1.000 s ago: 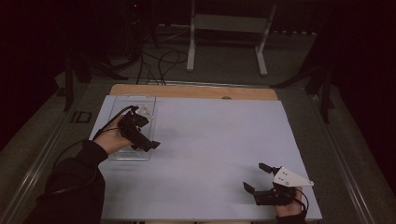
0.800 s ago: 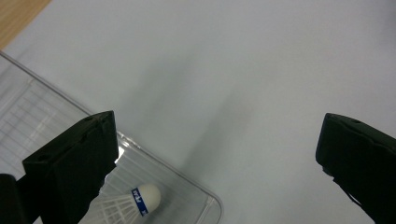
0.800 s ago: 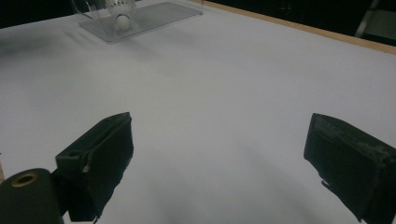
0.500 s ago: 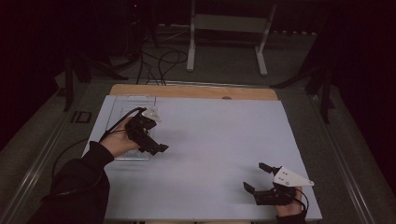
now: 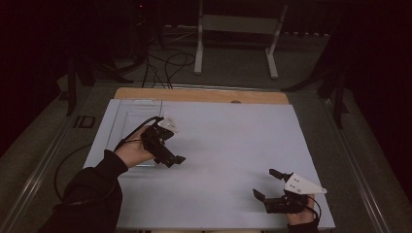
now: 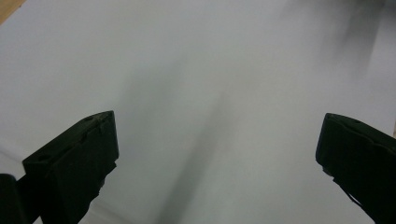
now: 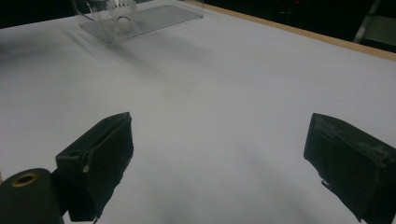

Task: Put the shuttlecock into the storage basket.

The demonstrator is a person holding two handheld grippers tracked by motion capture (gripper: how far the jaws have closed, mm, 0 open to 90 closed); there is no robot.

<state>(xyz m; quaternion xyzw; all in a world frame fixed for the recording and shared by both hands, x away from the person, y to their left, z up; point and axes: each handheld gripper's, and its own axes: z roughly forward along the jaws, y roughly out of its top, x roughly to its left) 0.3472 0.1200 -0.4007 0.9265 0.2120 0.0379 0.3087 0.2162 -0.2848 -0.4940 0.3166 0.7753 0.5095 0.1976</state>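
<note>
A clear plastic tray (image 5: 128, 116) lies on the left of the white table sheet (image 5: 233, 141). In the right gripper view the same tray (image 7: 159, 18) sits far off with a white shuttlecock (image 7: 121, 10) standing in it. My left gripper (image 5: 174, 160) hangs just past the tray's right edge, held by a hand in a dark sleeve. Its jaws (image 6: 219, 154) stand wide apart over bare white sheet, holding nothing. My right gripper (image 5: 265, 183) rests near the table's front right corner. It (image 7: 219, 154) is open and empty, pointing toward the tray.
A wooden strip (image 5: 204, 94) runs along the table's far edge. Behind the table, a white metal stand (image 5: 233, 43) and cables (image 5: 170, 63) lie on the dark floor. A cable (image 5: 63, 167) trails off the table's left side.
My left gripper has moved right and slightly forward, from over the tray to just off its right edge. The right gripper has stayed still.
</note>
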